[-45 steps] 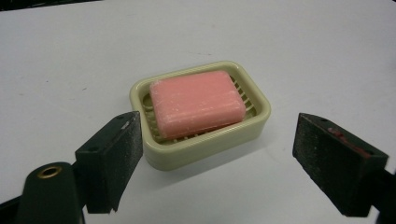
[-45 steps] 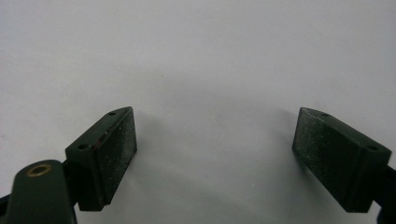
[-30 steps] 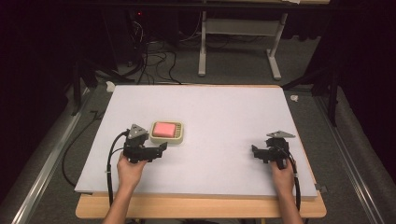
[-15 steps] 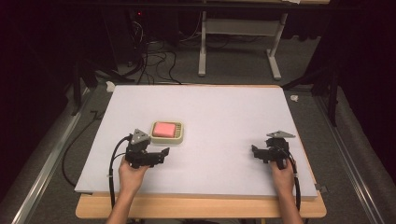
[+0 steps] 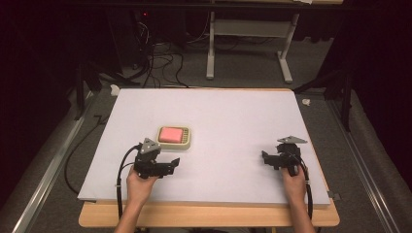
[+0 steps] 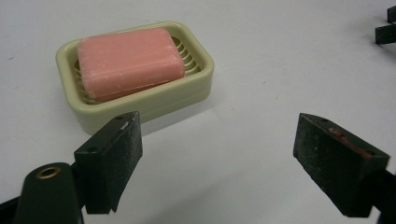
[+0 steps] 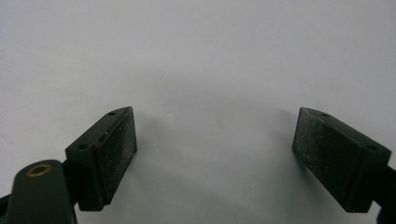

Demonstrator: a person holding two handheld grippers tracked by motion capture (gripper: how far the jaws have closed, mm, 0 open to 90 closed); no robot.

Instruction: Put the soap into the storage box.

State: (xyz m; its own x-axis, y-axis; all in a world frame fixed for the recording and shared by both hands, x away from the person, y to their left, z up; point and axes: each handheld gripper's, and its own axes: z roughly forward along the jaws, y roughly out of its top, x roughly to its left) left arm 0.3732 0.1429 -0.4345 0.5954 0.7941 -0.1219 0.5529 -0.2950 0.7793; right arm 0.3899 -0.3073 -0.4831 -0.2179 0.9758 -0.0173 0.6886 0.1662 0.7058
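Observation:
A pink bar of soap (image 5: 170,134) lies in a cream soap dish (image 5: 187,142) left of the middle of the white board. My left gripper (image 5: 174,163) sits just in front of the dish, jaws open and pointing right, nothing between them. In the left gripper view the soap (image 6: 128,60) and dish (image 6: 144,105) lie beyond my left gripper (image 6: 219,158), up and to the left. My right gripper (image 5: 265,158) rests near the board's right side, open and pointing left. In its own view my right gripper (image 7: 217,154) frames only bare white surface.
The white board (image 5: 233,116) lies on a wooden table (image 5: 204,217). Cables (image 5: 155,63) and a desk frame (image 5: 248,48) stand on the floor beyond. Metal rails (image 5: 43,179) run along both sides. The other gripper's jaw tips (image 6: 385,28) show far off.
My left gripper has drawn back from the soap dish toward the person and swung its jaws to the right. The right gripper has stayed still.

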